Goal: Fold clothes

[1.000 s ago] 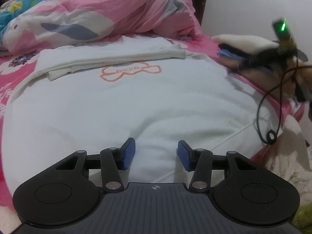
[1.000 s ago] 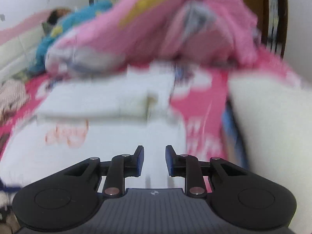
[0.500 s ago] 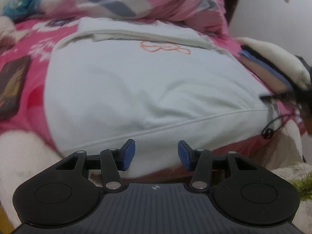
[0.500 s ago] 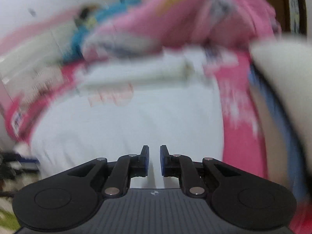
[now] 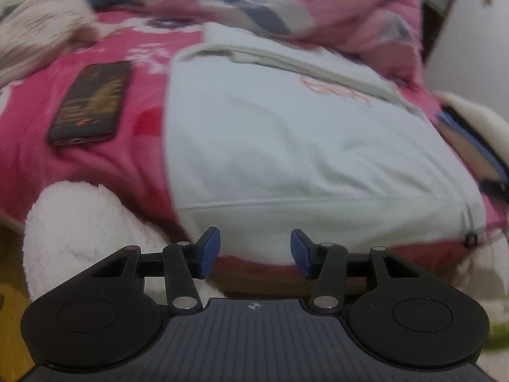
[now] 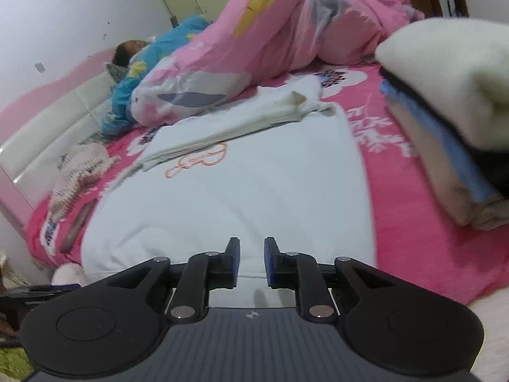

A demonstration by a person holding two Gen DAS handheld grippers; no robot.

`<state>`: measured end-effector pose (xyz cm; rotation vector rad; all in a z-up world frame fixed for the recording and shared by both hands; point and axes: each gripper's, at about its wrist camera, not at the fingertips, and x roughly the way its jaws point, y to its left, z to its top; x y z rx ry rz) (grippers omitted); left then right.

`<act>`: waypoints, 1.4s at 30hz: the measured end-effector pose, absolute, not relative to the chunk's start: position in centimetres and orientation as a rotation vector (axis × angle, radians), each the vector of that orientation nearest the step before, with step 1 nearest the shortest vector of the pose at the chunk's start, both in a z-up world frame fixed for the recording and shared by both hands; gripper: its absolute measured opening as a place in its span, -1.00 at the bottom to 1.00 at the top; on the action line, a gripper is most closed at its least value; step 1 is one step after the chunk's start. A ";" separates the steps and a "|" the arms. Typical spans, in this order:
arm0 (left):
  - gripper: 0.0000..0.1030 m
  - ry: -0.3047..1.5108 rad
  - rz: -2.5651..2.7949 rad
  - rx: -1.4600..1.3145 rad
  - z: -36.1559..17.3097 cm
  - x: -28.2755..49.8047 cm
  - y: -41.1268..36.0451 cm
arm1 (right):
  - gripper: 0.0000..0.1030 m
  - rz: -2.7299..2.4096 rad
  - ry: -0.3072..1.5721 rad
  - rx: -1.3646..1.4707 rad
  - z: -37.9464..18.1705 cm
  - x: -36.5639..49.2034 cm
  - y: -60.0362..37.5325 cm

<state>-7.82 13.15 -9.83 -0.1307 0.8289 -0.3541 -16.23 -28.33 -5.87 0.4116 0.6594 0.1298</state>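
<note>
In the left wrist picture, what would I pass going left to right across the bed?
Fluffy white plush → dark phone → white garment with orange outline print → stack of folded clothes at the right edge.

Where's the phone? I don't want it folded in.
In the left wrist view, the phone lies on the pink sheet, left of the white shirt, apart from it.

Pale white garment (image 6: 241, 172): smooth matt knit cloth, stitched hem, orange outline print near the far edge of the bed. Pink sheet (image 6: 410, 210): matt printed cotton. Pink quilt (image 6: 286, 38): soft, puffy, faintly sheened fabric. Folded stack (image 6: 451, 102) at the right edge of the bed: fleecy cream over smooth blue and beige cloth. Phone (image 5: 90, 103): glossy dark face, probably glass, blurred. White plush (image 5: 82, 232): shaggy pile. Left gripper (image 5: 254, 251), right gripper (image 6: 251, 262): matt black plastic, blue rubbery pads, shiny metal pins.
</note>
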 end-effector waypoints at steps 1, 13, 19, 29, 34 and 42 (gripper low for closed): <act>-0.05 0.819 -0.335 -0.148 -9.9 -7.5 13.6 | -0.60 0.133 0.659 0.424 -6.1 -16.1 -28.1; 0.01 0.720 -0.277 -0.308 -10.3 -3.4 17.7 | -0.28 0.091 0.660 0.584 -7.2 -15.0 -29.1; 0.01 0.683 -0.299 -0.397 -11.2 -2.6 19.1 | -0.28 0.089 0.688 0.591 -7.6 -13.8 -28.9; 0.02 0.717 -0.434 -0.468 -12.4 -3.1 19.9 | -0.25 0.104 0.709 0.578 -7.5 -13.0 -27.1; 0.02 0.750 -0.480 -0.492 -13.4 -3.5 20.2 | -0.24 0.111 0.733 0.569 -7.5 -12.5 -26.4; -0.10 0.843 -0.564 -0.514 -14.7 -3.6 21.4 | -0.24 0.110 0.734 0.554 -7.1 -12.7 -25.8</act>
